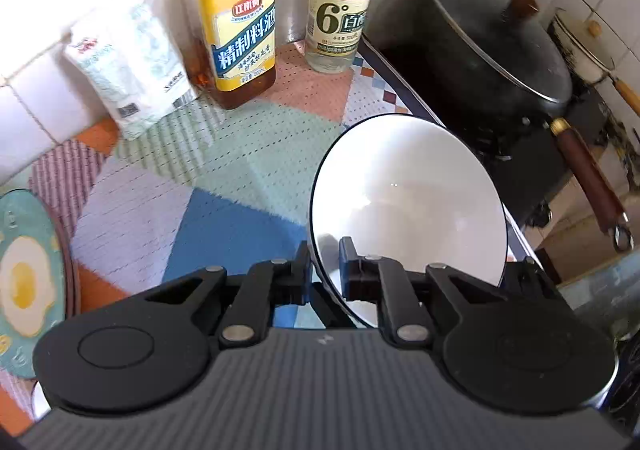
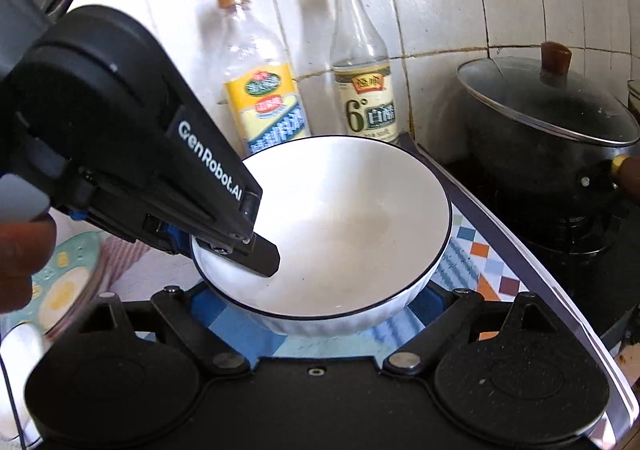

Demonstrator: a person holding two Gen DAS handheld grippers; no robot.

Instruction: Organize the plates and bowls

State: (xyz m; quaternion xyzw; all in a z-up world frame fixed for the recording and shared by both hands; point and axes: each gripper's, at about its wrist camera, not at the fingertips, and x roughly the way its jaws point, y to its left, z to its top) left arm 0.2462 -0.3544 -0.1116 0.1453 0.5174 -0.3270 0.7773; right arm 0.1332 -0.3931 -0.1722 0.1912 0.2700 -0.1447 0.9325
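A white bowl with a thin dark rim (image 1: pixel 404 206) is pinched at its rim by my left gripper (image 1: pixel 325 270), one finger inside and one outside. In the right wrist view the same bowl (image 2: pixel 352 226) sits level just above the patterned mat, with the left gripper (image 2: pixel 236 246) clamped on its left rim. My right gripper's linkages spread wide below the bowl; its fingertips are hidden behind the bowl. A teal plate with a fried-egg print (image 1: pixel 28 282) lies at the left on a stack; it also shows in the right wrist view (image 2: pixel 64 294).
A cooking-wine bottle (image 1: pixel 240 30) and a vinegar bottle (image 1: pixel 340 14) stand against the tiled wall, with a white salt bag (image 1: pixel 128 66) to their left. A black lidded pot (image 1: pixel 500 46) sits on the stove at right. A colourful mat (image 1: pixel 224 170) covers the counter.
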